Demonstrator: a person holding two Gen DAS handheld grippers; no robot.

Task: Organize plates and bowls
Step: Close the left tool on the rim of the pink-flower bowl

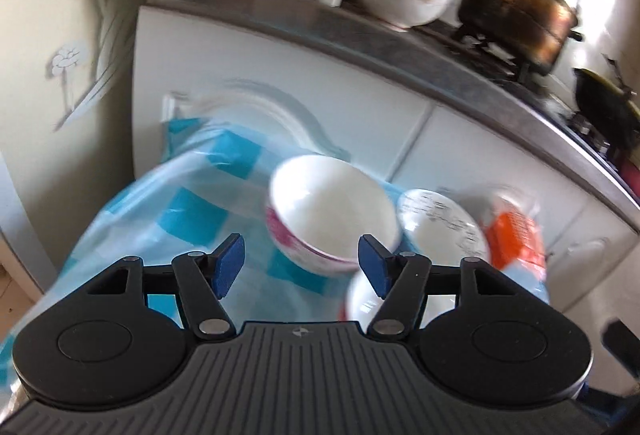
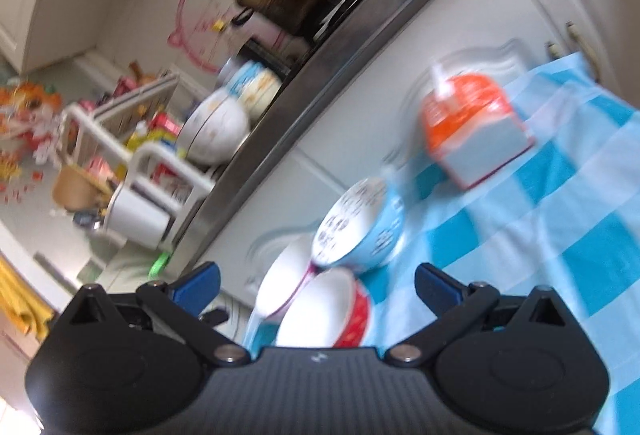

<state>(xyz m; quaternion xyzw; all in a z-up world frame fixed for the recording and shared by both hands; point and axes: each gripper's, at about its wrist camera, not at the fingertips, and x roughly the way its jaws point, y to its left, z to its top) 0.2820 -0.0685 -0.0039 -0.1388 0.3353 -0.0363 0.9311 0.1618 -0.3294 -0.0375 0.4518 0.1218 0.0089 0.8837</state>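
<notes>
Blue-and-white checked cloth (image 1: 168, 203) covers the table in front of the white cabinets, and everything you have to sort sits on it. Largest on the cloth is the orange-and-white carton (image 2: 472, 127), standing near the cabinet doors, apart from the crockery. Next comes the purple-patterned bowl (image 1: 332, 211), white inside; the red-patterned bowl (image 2: 328, 315) lies just beside it, nearest to you, and the smaller blue bowl with dark markings (image 2: 360, 227) leans on its side against those two. The three bowls cluster loosely, tilted and touching rather than nested, so I judge the organizing barely begun: nothing is stacked, and no plates show on the cloth. Your left gripper (image 1: 302, 263) hovers over the cloth with its jaws partly spread and nothing between them. Your right gripper (image 2: 316, 287) faces the bowl cluster, jaws wide apart, also holding nothing. Stacking the bowls all remains ahead of you.
</notes>
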